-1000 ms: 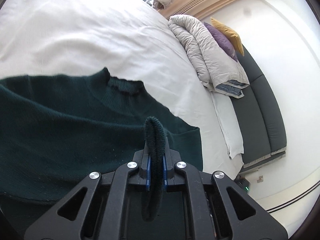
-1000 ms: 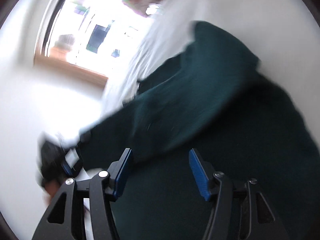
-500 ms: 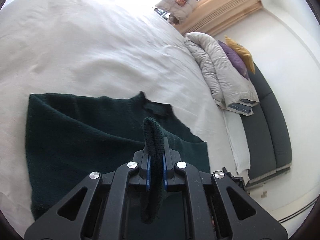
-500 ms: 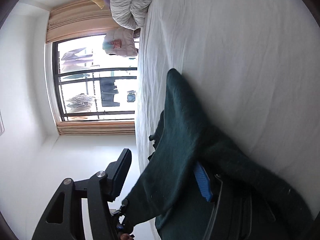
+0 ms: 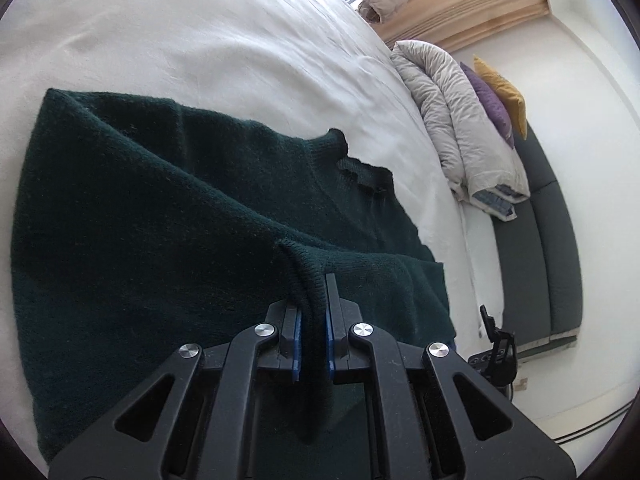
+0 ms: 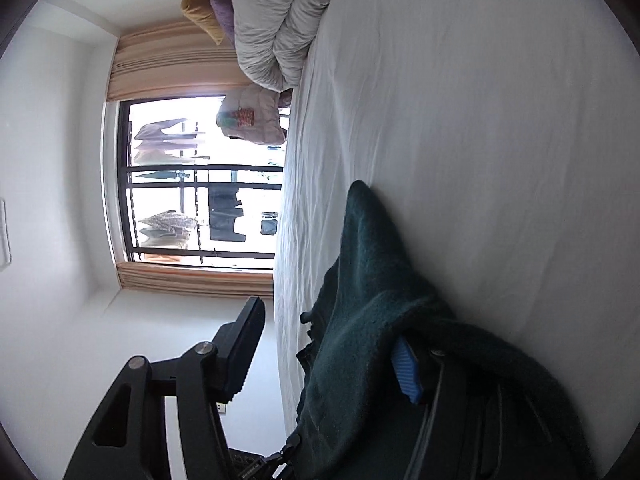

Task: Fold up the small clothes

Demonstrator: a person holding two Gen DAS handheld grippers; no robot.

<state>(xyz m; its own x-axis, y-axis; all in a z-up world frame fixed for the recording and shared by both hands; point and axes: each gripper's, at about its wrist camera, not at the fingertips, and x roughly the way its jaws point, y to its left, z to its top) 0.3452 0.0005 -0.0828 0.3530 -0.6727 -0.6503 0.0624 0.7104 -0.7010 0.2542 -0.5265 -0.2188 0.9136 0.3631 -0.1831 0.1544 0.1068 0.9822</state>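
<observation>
A dark green knit sweater (image 5: 168,216) lies spread on the white bed sheet (image 5: 200,28), its ribbed neck toward the far side. My left gripper (image 5: 312,312) is shut on a pinched fold of the sweater near its near edge. In the right wrist view the camera is rolled sideways. My right gripper (image 6: 328,354) is open. Sweater cloth (image 6: 360,304) drapes over its right finger, whose blue pad (image 6: 406,372) shows; the left finger is bare in the air.
A folded grey duvet (image 5: 452,120) with purple and yellow cushions lies at the head of the bed. A dark grey sofa (image 5: 536,256) runs along the wall. A window (image 6: 200,180) with beige curtains faces a balcony with hanging laundry.
My left gripper has come lower and closer to the sweater, still pinching the fold, which now lies flatter. The right view has swung from blurred motion to a steady sideways view, jaws still open.
</observation>
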